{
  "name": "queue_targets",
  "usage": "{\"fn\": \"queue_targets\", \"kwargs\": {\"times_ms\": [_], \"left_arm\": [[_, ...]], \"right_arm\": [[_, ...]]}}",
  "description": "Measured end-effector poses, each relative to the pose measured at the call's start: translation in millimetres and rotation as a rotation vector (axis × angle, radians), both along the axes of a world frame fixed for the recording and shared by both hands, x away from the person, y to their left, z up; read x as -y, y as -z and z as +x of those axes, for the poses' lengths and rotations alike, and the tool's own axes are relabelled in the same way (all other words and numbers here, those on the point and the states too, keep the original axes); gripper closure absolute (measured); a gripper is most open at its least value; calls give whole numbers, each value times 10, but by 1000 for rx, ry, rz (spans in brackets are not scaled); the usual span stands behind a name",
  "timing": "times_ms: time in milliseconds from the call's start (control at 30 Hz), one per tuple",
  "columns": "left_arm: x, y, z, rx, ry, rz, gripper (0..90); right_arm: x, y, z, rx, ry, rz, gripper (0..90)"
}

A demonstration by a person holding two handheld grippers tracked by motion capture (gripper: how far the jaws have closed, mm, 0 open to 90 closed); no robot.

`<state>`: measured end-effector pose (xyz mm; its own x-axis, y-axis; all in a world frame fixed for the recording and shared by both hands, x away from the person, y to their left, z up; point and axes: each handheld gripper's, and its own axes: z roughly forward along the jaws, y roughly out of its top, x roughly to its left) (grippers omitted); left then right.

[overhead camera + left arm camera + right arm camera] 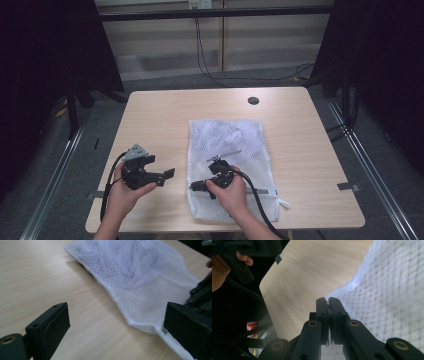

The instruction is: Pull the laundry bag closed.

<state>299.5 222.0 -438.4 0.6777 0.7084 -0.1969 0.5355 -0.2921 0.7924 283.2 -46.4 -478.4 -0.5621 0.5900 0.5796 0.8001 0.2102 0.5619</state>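
White mesh laundry bag (pixel 227 160) lies flat toward the wooden table's (pixel 160 120) near edge. Right gripper (pixel 327 302) is clamped on its left hem; left gripper (pixel 167 173) waits, jaws spread, beside it. Lift gently, keeping the pinch firm.

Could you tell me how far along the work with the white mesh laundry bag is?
Done: the mesh bag lies flat on the table, white cloth showing inside. In hand: the right gripper is shut on the bag's near edge, while the left gripper, jaws open, waits beside that corner. Left: the left gripper has not yet gripped anything.
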Motion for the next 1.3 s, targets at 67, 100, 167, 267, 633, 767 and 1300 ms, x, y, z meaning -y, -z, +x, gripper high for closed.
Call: {"fn": "queue_targets", "kwargs": {"times_ms": [67, 100, 167, 267, 633, 767, 1300], "left_arm": [[14, -1, -6, -24, 20, -29, 60], [25, 0, -11, -38, 34, -45, 61], [65, 2, -27, -56, 71, -54, 65], [104, 12, -40, -81, 100, -72, 67], [229, 93, -79, -162, 176, -114, 92], [294, 145, -94, -202, 195, -103, 114], [497, 278, -97, -269, 247, -35, 247]], "right_arm": [[27, -18, 3, -1, 9, 6, 873], [37, -22, 4, -1, 14, 11, 873], [51, -30, 5, 0, 18, 16, 873], [66, -41, 5, 6, 27, 25, 873], [113, -81, 16, 25, 48, 54, 873], [113, -91, 9, 34, 55, 62, 873], [133, -120, 4, 41, 55, 91, 874]]}}
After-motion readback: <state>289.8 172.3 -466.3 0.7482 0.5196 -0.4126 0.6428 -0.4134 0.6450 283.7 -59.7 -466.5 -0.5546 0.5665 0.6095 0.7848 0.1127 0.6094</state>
